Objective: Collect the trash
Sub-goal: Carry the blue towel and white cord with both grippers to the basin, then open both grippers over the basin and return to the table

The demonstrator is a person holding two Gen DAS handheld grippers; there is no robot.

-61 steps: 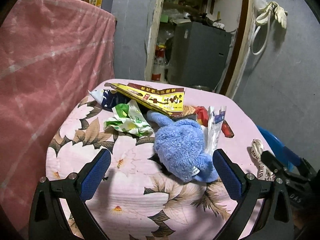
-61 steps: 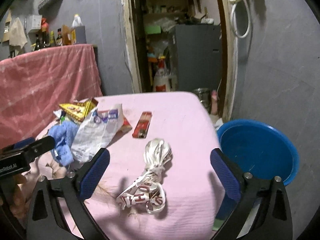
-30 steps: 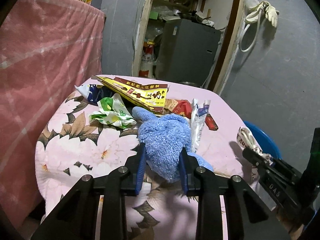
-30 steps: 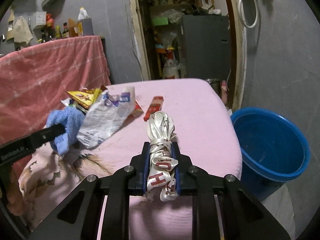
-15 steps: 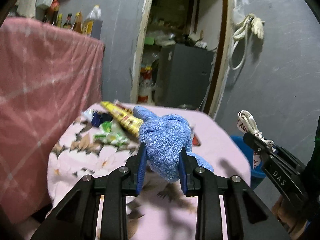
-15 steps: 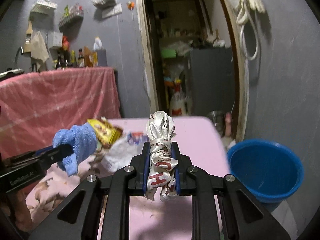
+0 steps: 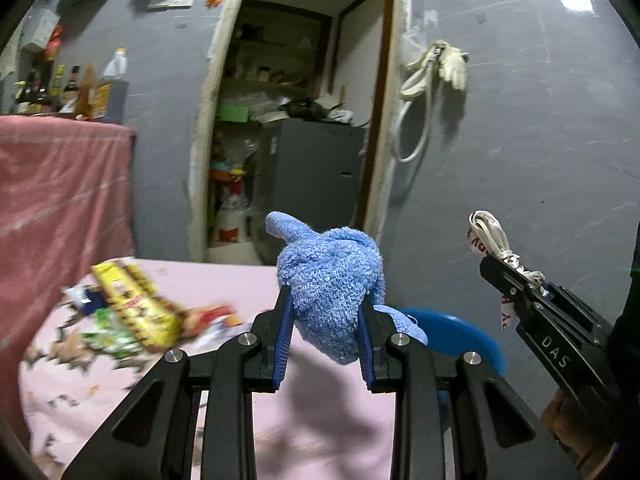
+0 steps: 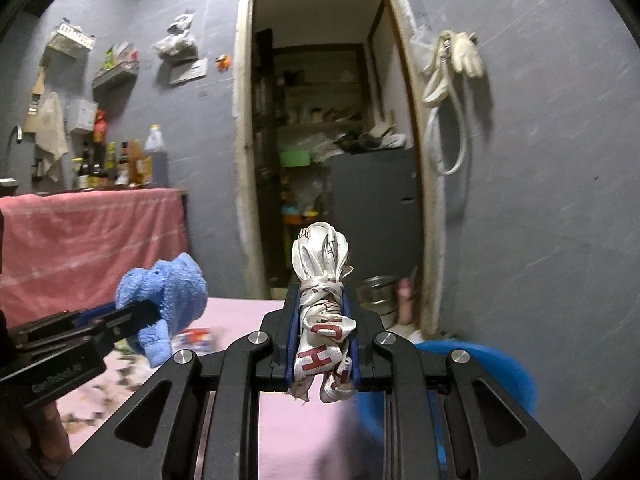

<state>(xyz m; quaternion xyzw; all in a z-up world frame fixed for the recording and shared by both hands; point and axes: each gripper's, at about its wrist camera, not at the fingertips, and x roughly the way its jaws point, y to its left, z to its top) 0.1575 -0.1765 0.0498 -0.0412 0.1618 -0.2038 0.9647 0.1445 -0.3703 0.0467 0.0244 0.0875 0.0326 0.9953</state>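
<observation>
Your left tool (image 7: 323,338) is squeezing the fluffy blue cloth (image 7: 330,280). Your right tool (image 8: 322,344) is squeezing the knotted white bag (image 8: 322,308), which stands up long and thin between its pads. Both are up in the air above the pink worktop (image 7: 224,280). The blue bucket (image 8: 492,368) sits low, past the worktop's edge, on your right side. Your right tool looks nearer to it, so I think the bag can drop first. More wrappers (image 7: 136,308) lie on the worktop to your left.
</observation>
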